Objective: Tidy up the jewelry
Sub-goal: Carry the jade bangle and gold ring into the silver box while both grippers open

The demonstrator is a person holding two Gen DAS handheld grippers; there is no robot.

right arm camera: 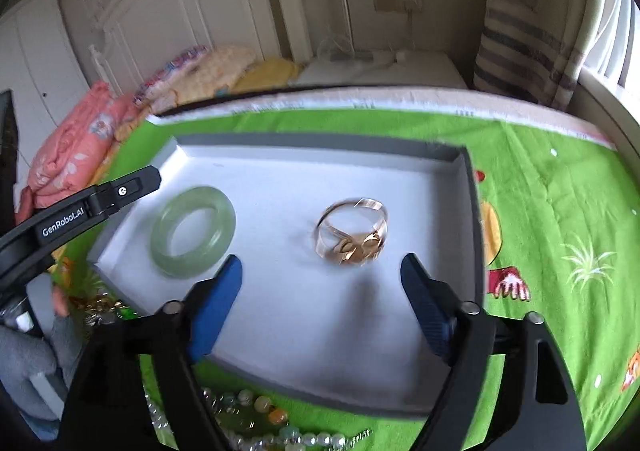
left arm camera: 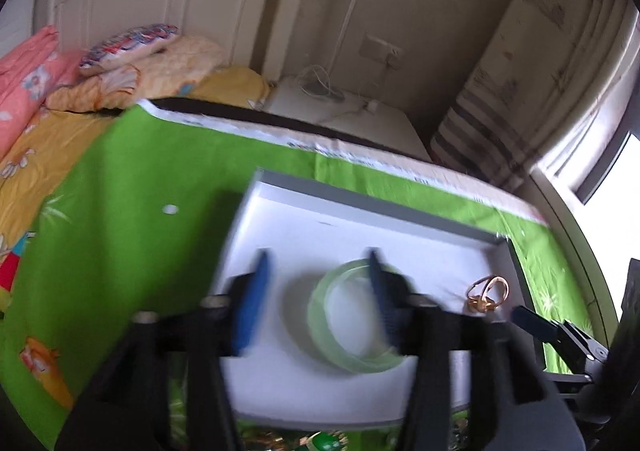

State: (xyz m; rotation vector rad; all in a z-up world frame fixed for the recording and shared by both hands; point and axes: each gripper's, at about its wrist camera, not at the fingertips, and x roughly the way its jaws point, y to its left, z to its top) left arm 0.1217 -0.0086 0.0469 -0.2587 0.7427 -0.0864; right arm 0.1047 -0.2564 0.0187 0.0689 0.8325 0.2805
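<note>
Right wrist view: grey tray (right arm camera: 460, 155) on the green cloth (right arm camera: 540, 179), white lining inside. Two pieces lie in it already. Green bangle (right arm camera: 193, 231) flat near the tray's left edge; gold ring (right arm camera: 352, 233) near the middle, toward the right edge, well apart from the bangle. Right gripper (right arm camera: 322, 267) hovers over the tray's near half, fingers spread wide, nothing between them; the ring sits just beyond the tips.

Left wrist view, blurred: left gripper (left arm camera: 318, 263) also spread and empty, above the bangle; its right finger overlaps the bangle's rim in the picture, contact cannot be told.

Loose beads (right arm camera: 256, 407) lie on the cloth just outside the tray's near edge, a tangle of strands, some pale, some amber. More gold-coloured bits by the near left corner, too small to name.

Judgement: placing step looks finished for the bangle and ring; sorting is partway. Next move probably calls for drawing back to the near edge and pinching a bead strand, low and gentle, since strands slip and snag
</note>
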